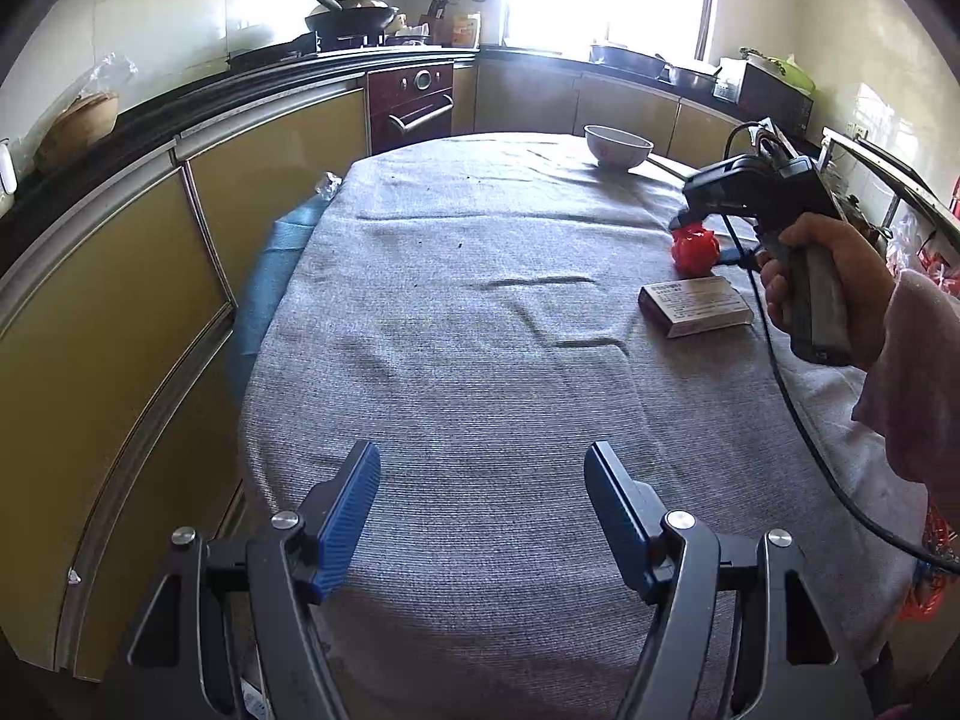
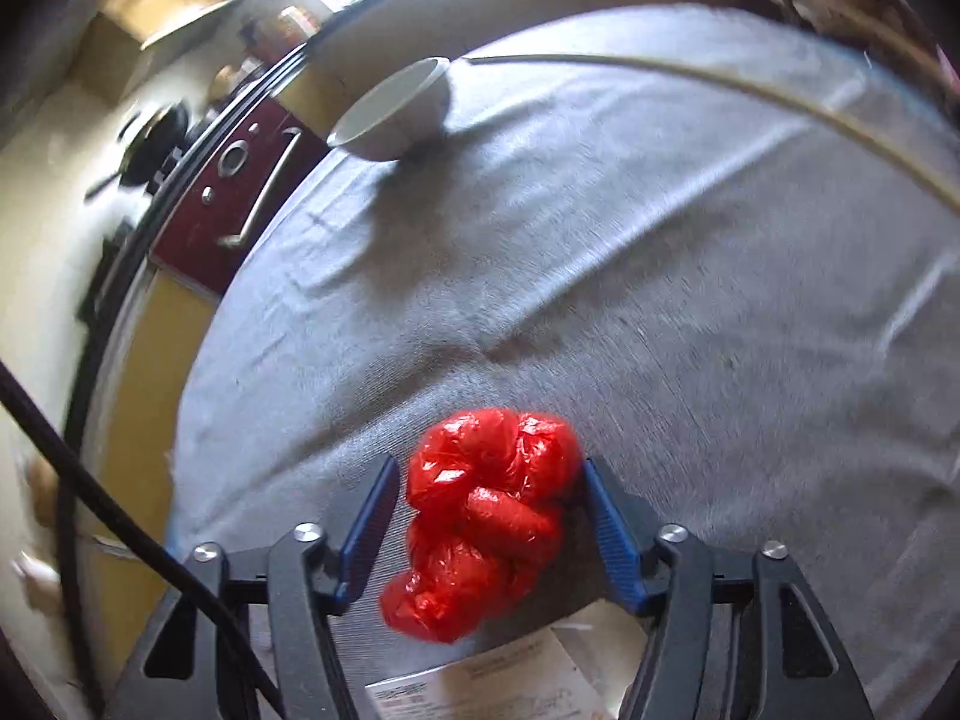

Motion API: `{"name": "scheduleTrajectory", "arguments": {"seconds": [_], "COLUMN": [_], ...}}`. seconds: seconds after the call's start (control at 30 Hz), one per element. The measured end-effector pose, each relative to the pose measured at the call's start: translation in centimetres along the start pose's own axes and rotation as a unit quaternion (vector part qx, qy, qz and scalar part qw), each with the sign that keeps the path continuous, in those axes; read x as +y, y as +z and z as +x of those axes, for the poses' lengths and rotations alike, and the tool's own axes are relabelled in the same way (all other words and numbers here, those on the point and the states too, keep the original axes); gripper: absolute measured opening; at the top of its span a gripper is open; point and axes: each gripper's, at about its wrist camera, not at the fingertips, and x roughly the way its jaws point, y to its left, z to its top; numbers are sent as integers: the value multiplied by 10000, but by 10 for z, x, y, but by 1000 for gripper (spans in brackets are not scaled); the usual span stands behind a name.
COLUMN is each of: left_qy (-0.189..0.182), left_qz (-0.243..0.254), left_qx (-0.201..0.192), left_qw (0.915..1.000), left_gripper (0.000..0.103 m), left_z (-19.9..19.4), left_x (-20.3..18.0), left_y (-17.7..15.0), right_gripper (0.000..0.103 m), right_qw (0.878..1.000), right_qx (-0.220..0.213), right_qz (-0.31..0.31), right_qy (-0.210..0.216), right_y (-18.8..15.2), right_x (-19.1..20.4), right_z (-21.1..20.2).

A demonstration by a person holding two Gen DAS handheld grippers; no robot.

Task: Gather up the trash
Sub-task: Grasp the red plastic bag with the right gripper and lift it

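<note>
A crumpled red plastic bag (image 2: pixel 489 516) lies on the grey tablecloth (image 2: pixel 660 300). My right gripper (image 2: pixel 489 468) is open around it, one blue finger on each side; the right finger (image 2: pixel 606 522) touches the bag. In the left wrist view the red bag (image 1: pixel 695 248) sits at the table's right, under the right gripper, whose fingertips are hidden there. A small flat cardboard box (image 1: pixel 695 305) lies next to the bag and shows under my right gripper (image 2: pixel 480 684). My left gripper (image 1: pixel 483 468) is open and empty over the near end of the table.
A white bowl (image 1: pixel 618 146) stands at the table's far edge, also in the right wrist view (image 2: pixel 396 111). Kitchen cabinets (image 1: pixel 108 324) and an oven (image 1: pixel 411 102) run along the left and back. A black cable (image 1: pixel 798 420) hangs from the right gripper.
</note>
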Motion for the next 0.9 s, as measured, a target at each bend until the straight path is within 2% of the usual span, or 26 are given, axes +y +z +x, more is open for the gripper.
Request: {"name": "scheduleTrajectory", "arguments": {"seconds": [0.23,0.27,0.4,0.47,0.53,0.7,0.83,0.9], "left_qy": [-80,-171,-618,-890,-1130,-1453,-1765,-1707], "left_qz": [134,177,378,530,796,1467,2309,2675], "left_qx": [-10,-11,-11,33,148,342,559,543], "left_qw": [9999,9997,9974,9946,9903,9779,9552,9468], "left_gripper": [71,72,86,87,87,87,87,87], "left_z": [8,11,26,39,55,87,101,107], "left_x": [-13,-17,-36,-49,-64,-106,-144,-159], "left_y": [15,21,45,58,70,96,107,108], "right_gripper": [48,48,48,48,48,48,48,49], "right_qw": [9968,9966,9951,9947,9941,9939,9944,9947], "right_qx": [-503,-529,-484,-330,-171,157,279,315], "right_qz": [-611,-631,-866,-977,-1070,-1095,-1022,-980], "right_qy": [-75,-40,-39,-28,-63,-22,-29,-52], "right_y": [-3,-4,-13,-22,-32,-67,-86,-93], "right_x": [-7,-11,-36,-50,-63,-101,-119,-126], "right_z": [-28,-33,-59,-69,-76,-99,-108,-112]}}
